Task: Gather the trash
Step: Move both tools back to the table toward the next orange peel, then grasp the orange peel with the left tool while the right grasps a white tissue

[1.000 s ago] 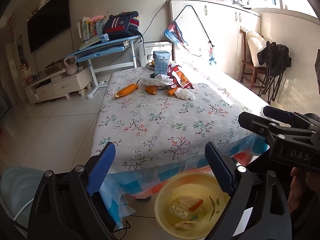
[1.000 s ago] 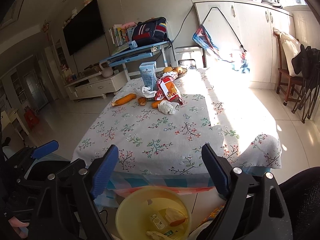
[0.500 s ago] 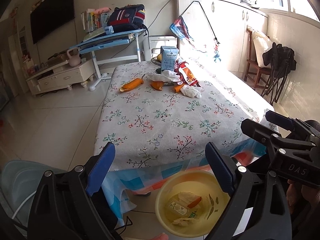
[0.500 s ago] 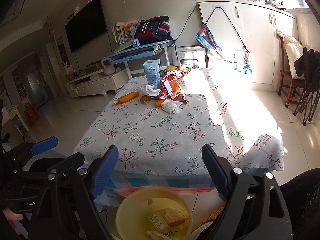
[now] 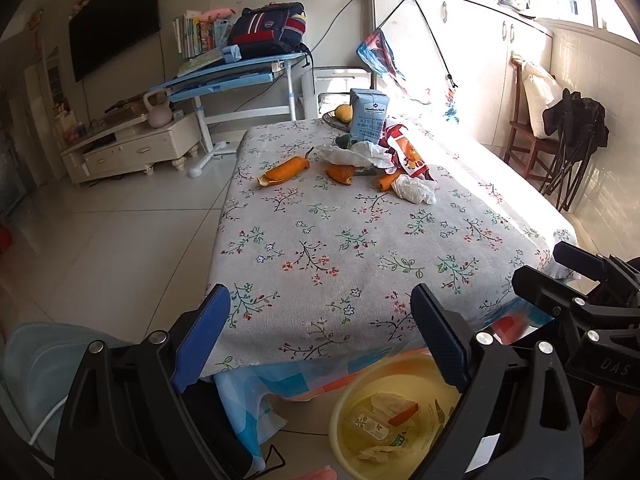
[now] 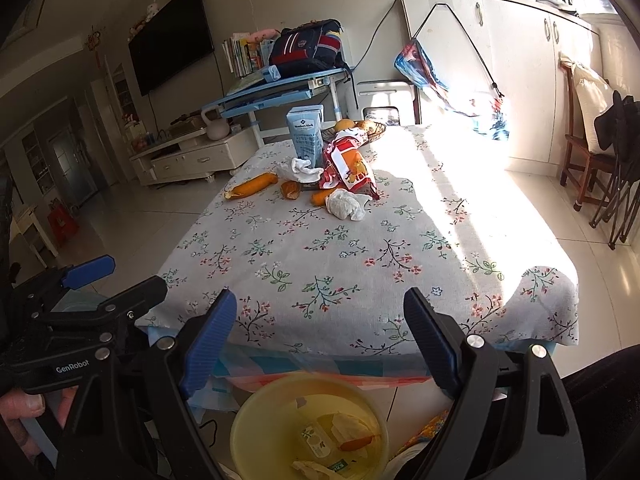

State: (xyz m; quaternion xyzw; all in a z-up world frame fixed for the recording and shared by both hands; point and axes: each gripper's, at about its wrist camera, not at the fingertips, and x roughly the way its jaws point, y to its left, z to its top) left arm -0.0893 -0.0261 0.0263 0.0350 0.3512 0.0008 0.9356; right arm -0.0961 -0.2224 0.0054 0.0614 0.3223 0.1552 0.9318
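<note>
Trash lies at the far end of the floral-cloth table: orange peels, crumpled tissues, a red snack bag and a blue carton. A yellow bin on the floor below the near table edge holds a small bottle, paper and peel. My left gripper and right gripper both stand open and empty over the near edge, far from the trash.
A fruit basket sits behind the carton. A blue desk with a backpack, a TV cabinet and white cupboards line the room. A wooden chair stands at the right. A pale blue seat is at my lower left.
The left gripper has shifted along the near table edge and turned a little, so the table now sits more central in its view. The right gripper has stayed put. Both jaws are unchanged.
</note>
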